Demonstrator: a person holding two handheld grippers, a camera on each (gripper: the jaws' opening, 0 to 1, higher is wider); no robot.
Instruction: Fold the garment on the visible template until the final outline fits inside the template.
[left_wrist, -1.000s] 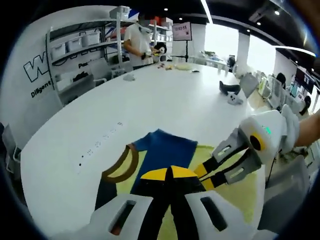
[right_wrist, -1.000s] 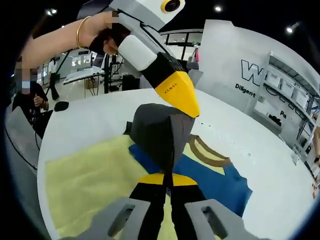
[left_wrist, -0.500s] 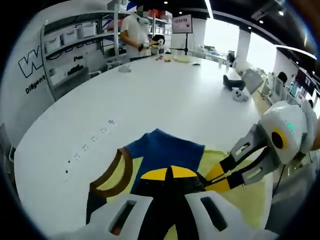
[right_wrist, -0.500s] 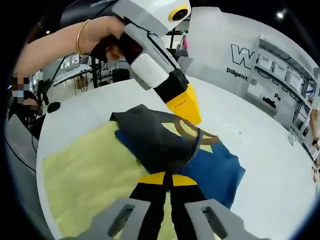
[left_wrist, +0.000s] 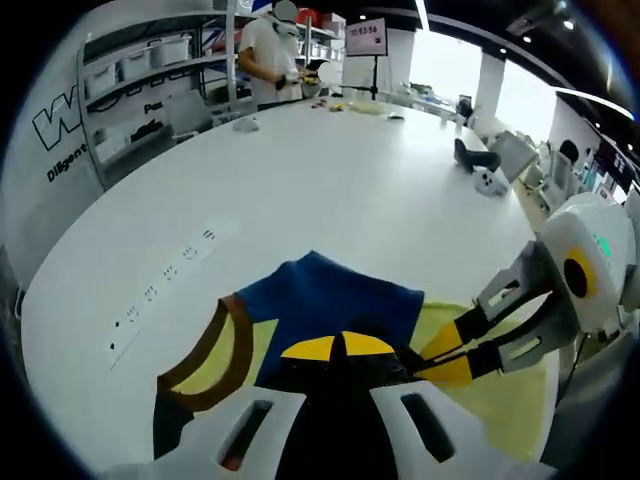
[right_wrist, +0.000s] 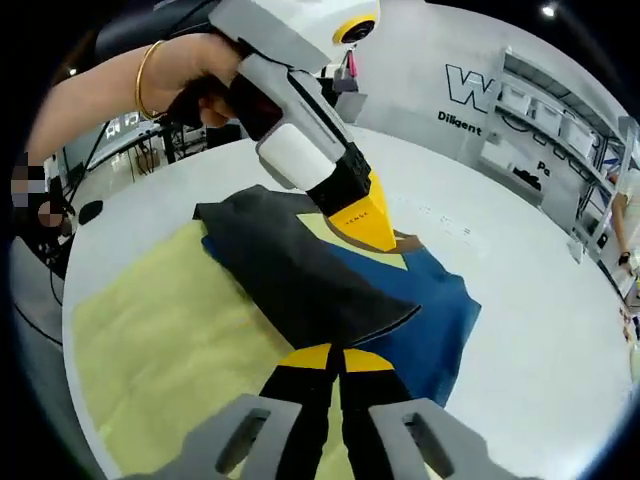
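The garment (right_wrist: 330, 290), blue and yellow with a dark outer side and a brown collar, lies partly on the pale yellow template (right_wrist: 160, 350) on the white counter (left_wrist: 330, 190). A second ago its dark fold was lifted in a peak; now it is drawn lower and flatter across the blue part. The left tongs (right_wrist: 368, 225) pinch the fold's far edge, and the right tongs (right_wrist: 338, 362) are pressed together on its near corner. In the left gripper view the right tongs (left_wrist: 440, 362) sit closer to the left tongs (left_wrist: 340, 350) than before.
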